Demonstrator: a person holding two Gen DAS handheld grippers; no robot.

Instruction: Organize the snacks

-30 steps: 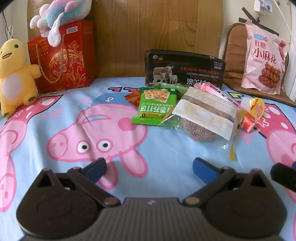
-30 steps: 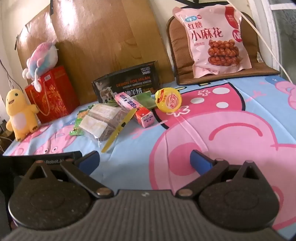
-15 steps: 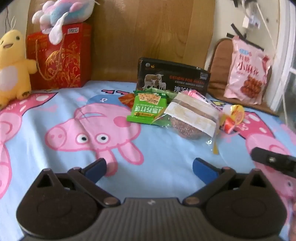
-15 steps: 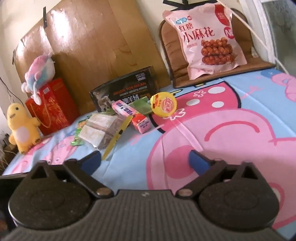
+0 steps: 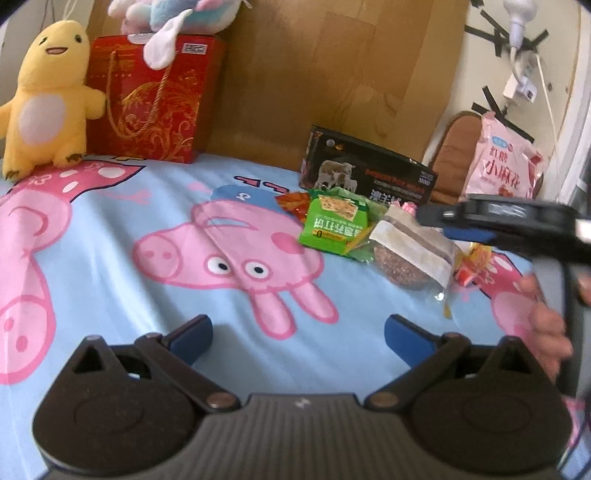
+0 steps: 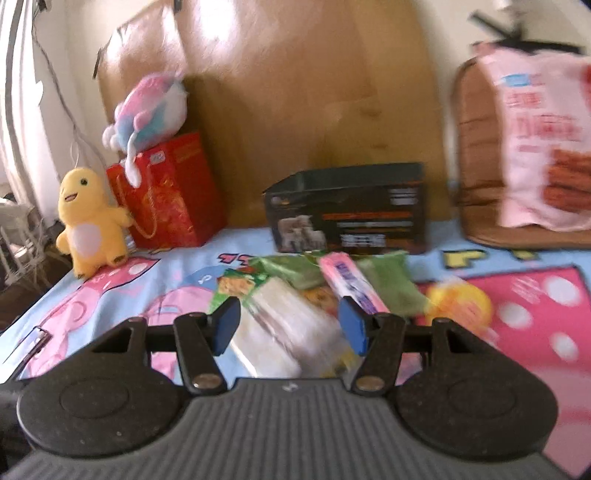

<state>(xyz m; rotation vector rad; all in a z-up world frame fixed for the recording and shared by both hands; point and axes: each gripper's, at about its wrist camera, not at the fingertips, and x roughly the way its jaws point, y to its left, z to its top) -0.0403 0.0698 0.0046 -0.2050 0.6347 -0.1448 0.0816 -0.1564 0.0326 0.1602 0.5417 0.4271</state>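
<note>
Cartoon-pig cloth [image 5: 110, 266] covers the bed; crinkly snack pile [image 5: 369, 236] sits mid-sheet by a black carton [image 6: 347, 210]. Right tool [image 6: 288, 325] spread, clear-wrapped pack [image 6: 284, 332] btwn its tips, contact unclear. Left tool [image 5: 297, 332] spread, well short of pile.

A yellow plush duck [image 5: 46, 96] stands at the far left on the Peppa Pig bedsheet [image 5: 110, 266], touching a red gift bag [image 5: 155, 99] with gold patterning just to its right. A pastel plush toy [image 5: 173, 14] lies on top of the bag. Behind them leans a wooden board [image 5: 325, 77]. At the far right, a brown seat cushion [image 5: 452, 155] rests against the wall
</note>
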